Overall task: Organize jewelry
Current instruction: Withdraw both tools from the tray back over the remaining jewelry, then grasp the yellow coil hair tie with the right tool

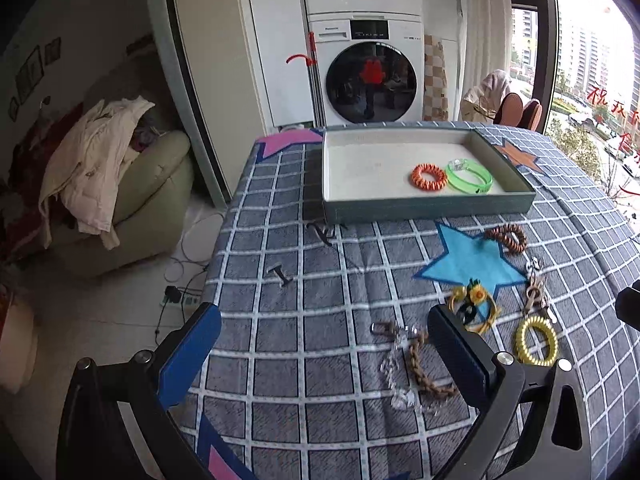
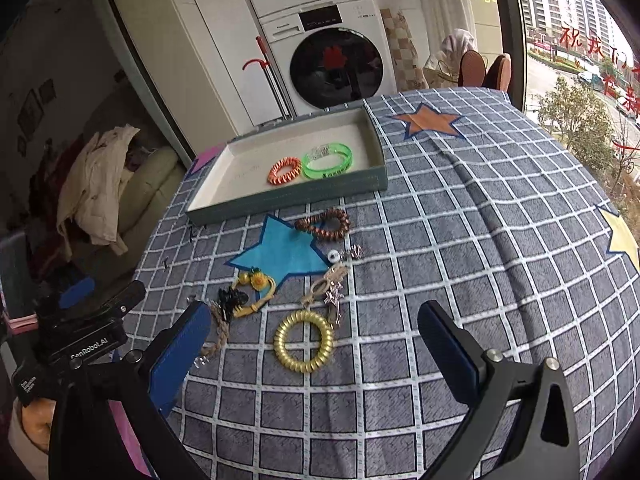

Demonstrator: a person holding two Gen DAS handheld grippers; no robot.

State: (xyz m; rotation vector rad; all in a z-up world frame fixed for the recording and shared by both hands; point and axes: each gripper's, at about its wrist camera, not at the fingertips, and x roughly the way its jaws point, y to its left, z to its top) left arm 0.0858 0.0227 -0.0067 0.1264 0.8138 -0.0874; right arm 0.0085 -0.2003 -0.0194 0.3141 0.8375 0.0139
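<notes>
Tray [image 2: 288,200] sits at the far side of the surface [image 2: 460,240] holding two bracelets side by side, coil bracelet [image 2: 284,171] left of bangle [image 2: 328,162]; before the tray lie a coil band [image 2: 323,224], then a keyring cluster [image 2: 332,284], then a coil ring [image 2: 303,342] nearest.

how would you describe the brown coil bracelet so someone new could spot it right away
Start at the shallow grey-green rectangular tray on the checked blue tablecloth, then drop to the bright blue fabric star just in front of it. The brown spiral coil bracelet lies at that star's upper right tip, outside the tray. It is copper-brown, unlike the orange coil in the tray or the gold one nearer the grippers.
</notes>
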